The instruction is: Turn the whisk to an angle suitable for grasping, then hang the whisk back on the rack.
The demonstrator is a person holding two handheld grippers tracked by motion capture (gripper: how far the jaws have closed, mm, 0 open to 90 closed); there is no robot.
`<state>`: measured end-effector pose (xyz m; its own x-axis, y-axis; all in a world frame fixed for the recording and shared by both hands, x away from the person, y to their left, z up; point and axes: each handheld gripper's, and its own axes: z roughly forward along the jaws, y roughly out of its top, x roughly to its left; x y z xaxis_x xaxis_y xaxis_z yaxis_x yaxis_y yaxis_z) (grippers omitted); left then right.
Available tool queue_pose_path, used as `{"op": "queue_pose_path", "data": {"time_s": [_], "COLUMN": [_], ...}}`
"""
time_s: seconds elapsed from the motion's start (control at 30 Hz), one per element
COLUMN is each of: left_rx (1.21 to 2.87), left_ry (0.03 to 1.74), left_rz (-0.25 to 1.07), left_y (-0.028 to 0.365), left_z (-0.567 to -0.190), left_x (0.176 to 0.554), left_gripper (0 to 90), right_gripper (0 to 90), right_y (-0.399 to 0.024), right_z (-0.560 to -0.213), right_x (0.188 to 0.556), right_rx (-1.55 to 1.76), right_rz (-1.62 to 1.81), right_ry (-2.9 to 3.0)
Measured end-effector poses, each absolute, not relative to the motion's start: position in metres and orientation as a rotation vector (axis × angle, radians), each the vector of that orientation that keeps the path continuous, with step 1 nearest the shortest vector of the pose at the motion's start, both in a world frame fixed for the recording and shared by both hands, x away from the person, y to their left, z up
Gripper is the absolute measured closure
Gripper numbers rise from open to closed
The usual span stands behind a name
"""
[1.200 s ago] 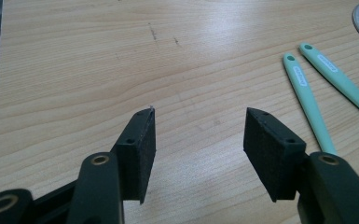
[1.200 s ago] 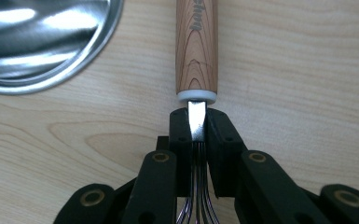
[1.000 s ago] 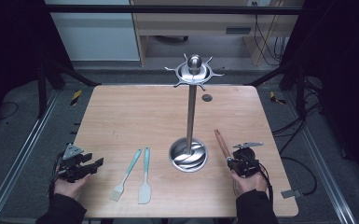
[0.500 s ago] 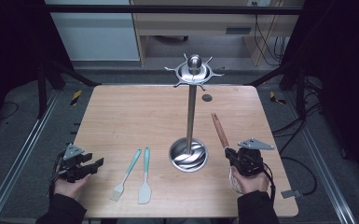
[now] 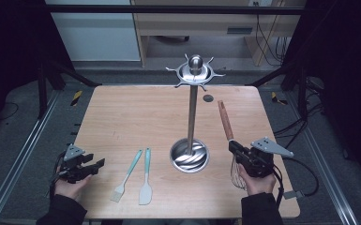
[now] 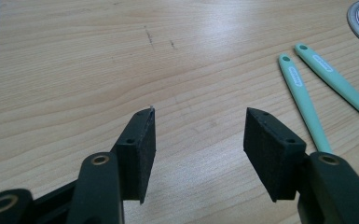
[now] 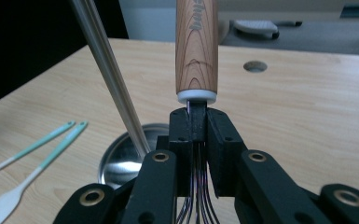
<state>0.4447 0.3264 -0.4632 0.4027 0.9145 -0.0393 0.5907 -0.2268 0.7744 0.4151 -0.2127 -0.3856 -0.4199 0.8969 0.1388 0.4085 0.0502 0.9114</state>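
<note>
Pale wooden table (image 5: 136,122) – dark room, grey floor (image 5: 18,136) around.

Not much to read here tbh; the whisk (image 7: 196,46) has dark lettering burned into its wooden handle, cut off at the top, so no word comes out; the teal handles (image 6: 294,77) carry small white labels, too tiny to make out.

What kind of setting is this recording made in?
Probably a lab-style recording rig, not a kitchen: a bare wooden table inside a dark metal frame, cables on the floor, and kitchen utensils laid beside a steel utensil stand.
</note>
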Motion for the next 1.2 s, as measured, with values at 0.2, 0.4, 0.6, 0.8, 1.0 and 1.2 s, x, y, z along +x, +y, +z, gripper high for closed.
{"op": "queue_pose_path", "data": {"time_s": [0.2, 0.4, 0.6, 0.8, 1.0, 1.2], "left_rx": [1.935, 1.935, 1.937, 1.935, 1.945, 1.946], "left_ry": [1.281, 1.279, 1.278, 1.279, 1.277, 1.278], "left_rz": [0.565, 0.566, 0.568, 0.564, 0.572, 0.576], "left_y": [0.326, 0.325, 0.325, 0.325, 0.324, 0.324], "left_z": [-0.463, -0.463, -0.463, -0.463, -0.464, -0.464], "left_x": [0.445, 0.445, 0.445, 0.445, 0.445, 0.445], "left_gripper": [43.7, 43.6, 43.6, 43.4, 43.4, 43.4], "right_gripper": [81.1, 81.1, 81.1, 81.1, 81.1, 81.1], "right_y": [-0.212, -0.212, -0.213, -0.216, -0.22, -0.226], "right_z": [-0.377, -0.365, -0.356, -0.346, -0.337, -0.324], "right_x": [0.41, 0.406, 0.401, 0.398, 0.396, 0.393], "right_rx": [1.258, 1.204, 1.174, 1.155, 1.126, 1.086], "right_rz": [1.399, 1.453, 1.488, 1.526, 1.547, 1.584], "right_ry": [1.815, 1.788, 1.761, 1.724, 1.696, 1.655]}}
